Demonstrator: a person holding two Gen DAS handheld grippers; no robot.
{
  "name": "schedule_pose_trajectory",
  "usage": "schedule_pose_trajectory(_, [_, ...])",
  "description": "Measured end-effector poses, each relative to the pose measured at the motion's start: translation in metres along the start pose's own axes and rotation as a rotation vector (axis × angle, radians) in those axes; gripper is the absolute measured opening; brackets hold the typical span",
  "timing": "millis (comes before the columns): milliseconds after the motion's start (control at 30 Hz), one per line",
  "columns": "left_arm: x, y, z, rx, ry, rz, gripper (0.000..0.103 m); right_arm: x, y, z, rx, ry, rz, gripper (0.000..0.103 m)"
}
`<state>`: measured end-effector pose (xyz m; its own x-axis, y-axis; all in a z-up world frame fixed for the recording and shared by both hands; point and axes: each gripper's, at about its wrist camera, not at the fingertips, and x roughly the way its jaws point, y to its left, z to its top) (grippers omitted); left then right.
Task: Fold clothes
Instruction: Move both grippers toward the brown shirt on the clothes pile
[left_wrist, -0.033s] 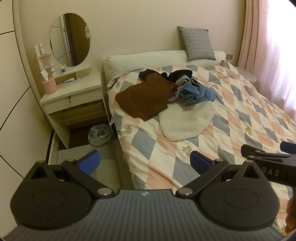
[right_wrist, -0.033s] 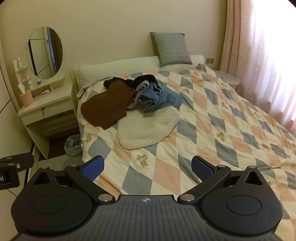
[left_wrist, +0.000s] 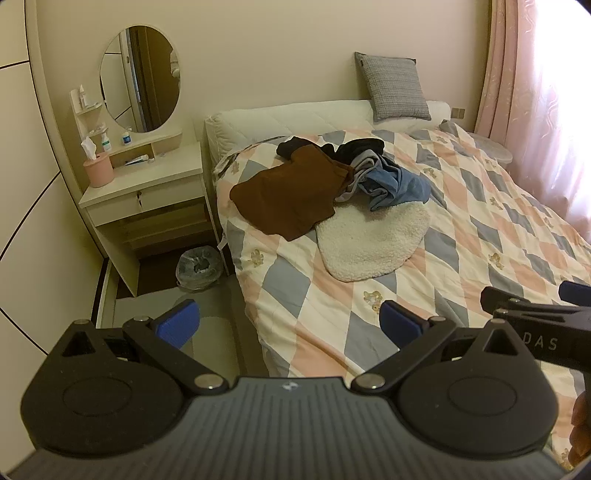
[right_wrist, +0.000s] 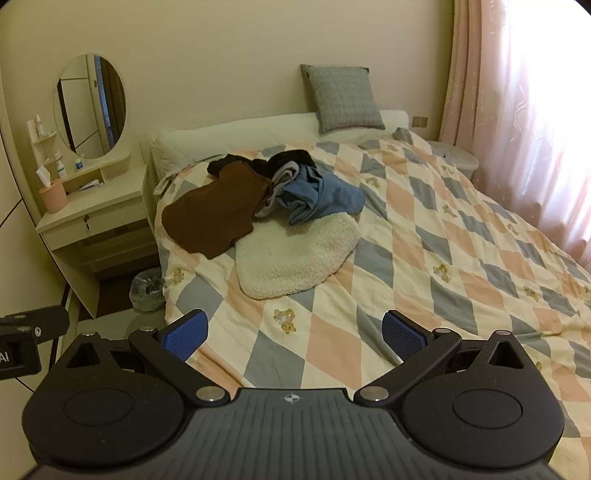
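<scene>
A pile of clothes lies on the bed's far left: a brown garment (left_wrist: 291, 192) (right_wrist: 218, 210), a blue garment (left_wrist: 399, 184) (right_wrist: 321, 195), dark pieces (left_wrist: 354, 147) behind them, and a white fleecy piece (left_wrist: 373, 243) (right_wrist: 295, 254) in front. My left gripper (left_wrist: 288, 325) is open and empty, held over the bed's near left corner, far from the pile. My right gripper (right_wrist: 295, 332) is open and empty over the quilt, also well short of the pile. The right gripper also shows at the right edge of the left wrist view (left_wrist: 535, 317).
The bed has a checked quilt (right_wrist: 443, 258) and a grey pillow (right_wrist: 343, 96) at the headboard. A white dresser (left_wrist: 147, 192) with an oval mirror and a pink tissue holder (left_wrist: 98, 170) stands left. A bagged bin (left_wrist: 199, 266) sits on the floor. Pink curtains (right_wrist: 517, 110) hang right.
</scene>
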<state>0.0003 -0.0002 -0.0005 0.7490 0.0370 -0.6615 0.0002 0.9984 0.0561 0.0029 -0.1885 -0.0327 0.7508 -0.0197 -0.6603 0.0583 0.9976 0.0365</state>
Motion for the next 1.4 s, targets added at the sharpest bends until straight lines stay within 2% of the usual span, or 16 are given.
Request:
schedule_pose_trajectory(200, [0.003, -0.001, -0.001, -0.002, 0.004, 0.003, 0.102, 0.0, 0.006, 0.003, -0.016, -0.001, -0.004, 0.103])
schedule_pose_trajectory(800, [0.009, -0.011, -0.005, 0.01, 0.012, -0.009, 0.102, 0.005, -0.01, 0.01, 0.019, -0.031, 0.049, 0.103])
schedule_pose_trajectory(1400, [0.026, -0.007, -0.001, 0.009, 0.041, -0.063, 0.102, 0.018, -0.011, 0.015, 0.042, -0.041, 0.044, 0.103])
